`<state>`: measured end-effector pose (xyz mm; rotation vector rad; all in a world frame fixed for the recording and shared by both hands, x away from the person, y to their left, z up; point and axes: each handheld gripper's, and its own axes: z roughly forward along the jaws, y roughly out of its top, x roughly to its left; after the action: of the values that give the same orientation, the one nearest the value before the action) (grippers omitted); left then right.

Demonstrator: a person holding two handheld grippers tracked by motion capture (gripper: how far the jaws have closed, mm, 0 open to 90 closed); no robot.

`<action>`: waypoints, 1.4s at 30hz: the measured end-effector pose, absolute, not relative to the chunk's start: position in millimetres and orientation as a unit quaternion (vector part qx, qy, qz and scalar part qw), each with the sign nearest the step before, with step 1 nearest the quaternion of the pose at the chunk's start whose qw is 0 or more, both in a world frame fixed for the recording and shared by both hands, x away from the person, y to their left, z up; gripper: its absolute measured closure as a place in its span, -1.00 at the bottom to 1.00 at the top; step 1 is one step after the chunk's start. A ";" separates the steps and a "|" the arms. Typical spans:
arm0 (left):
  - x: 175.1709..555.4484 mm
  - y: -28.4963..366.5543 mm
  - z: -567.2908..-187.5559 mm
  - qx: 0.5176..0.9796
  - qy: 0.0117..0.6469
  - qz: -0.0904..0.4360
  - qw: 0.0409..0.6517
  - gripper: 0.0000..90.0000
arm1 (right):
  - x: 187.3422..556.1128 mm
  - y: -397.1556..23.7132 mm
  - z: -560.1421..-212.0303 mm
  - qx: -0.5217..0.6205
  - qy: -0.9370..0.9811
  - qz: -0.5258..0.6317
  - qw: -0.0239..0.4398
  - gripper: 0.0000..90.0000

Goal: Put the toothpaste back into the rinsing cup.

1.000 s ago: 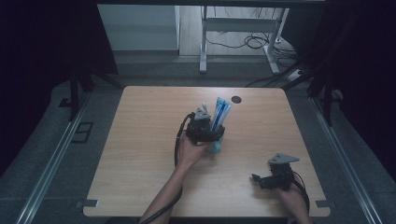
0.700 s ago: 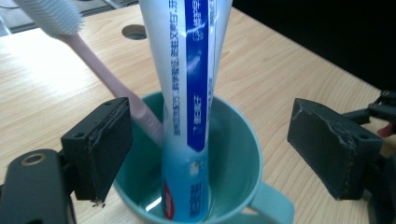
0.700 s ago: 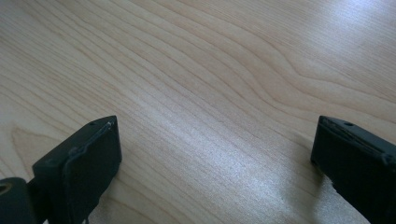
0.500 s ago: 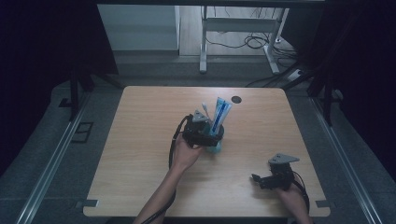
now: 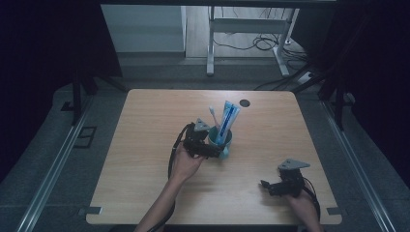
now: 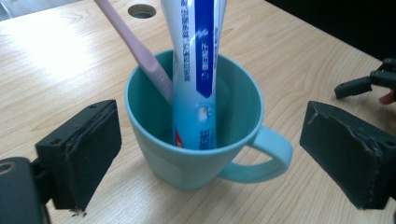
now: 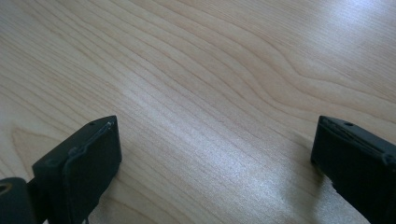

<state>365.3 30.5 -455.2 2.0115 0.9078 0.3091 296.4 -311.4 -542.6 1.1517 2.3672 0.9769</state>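
Teal mug [image 6: 194, 140], table centre: left gripper [image 6: 210, 154] spread wide, jaws just opening (handle at 4 o'clock); a careless withdrawal could topple the toothpaste tube [image 6: 196, 70].

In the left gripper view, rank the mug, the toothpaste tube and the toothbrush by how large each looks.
1. Mug, widest and bulkiest.
2. Toothpaste tube, tall and broad, though its top runs out of the picture.
3. Toothbrush, a thin pink handle, also cut off at the top.
All three stand together, so nearness hardly skews this.

A pale wooden desk [image 5: 145, 145] with a round cable hole [image 5: 244, 102] is surrounded by grey floor [image 5: 63, 159]. A white metal frame [image 5: 251, 29] and tangled cables [image 5: 256, 44] are seen beyond, flanked by darkness.
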 end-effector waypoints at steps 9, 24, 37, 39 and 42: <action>357.5 36.7 -458.8 0.812 0.363 0.139 0.435 -1.00 | 296.4 -311.4 -542.6 0.404 0.831 0.343 0.166 -0.96; 340.5 58.5 -464.5 0.815 0.361 0.152 0.427 -1.00 | 296.4 -311.4 -542.6 0.404 0.831 0.343 0.166 -0.96; 322.6 75.0 -474.5 0.820 0.370 0.165 0.405 -1.00 | 296.0 -311.5 -542.6 0.404 0.832 0.342 0.167 -0.95; 319.9 78.2 -477.6 0.820 0.373 0.165 0.402 -1.00 | 295.7 -311.2 -542.6 0.406 0.830 0.344 0.167 -0.95; 316.2 83.6 -482.6 0.819 0.378 0.161 0.401 -1.00 | 295.7 -311.2 -542.6 0.407 0.830 0.344 0.167 -0.95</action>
<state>316.2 83.6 -482.6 2.0693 0.9551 0.4081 295.7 -311.2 -542.6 1.1577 2.3620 0.9789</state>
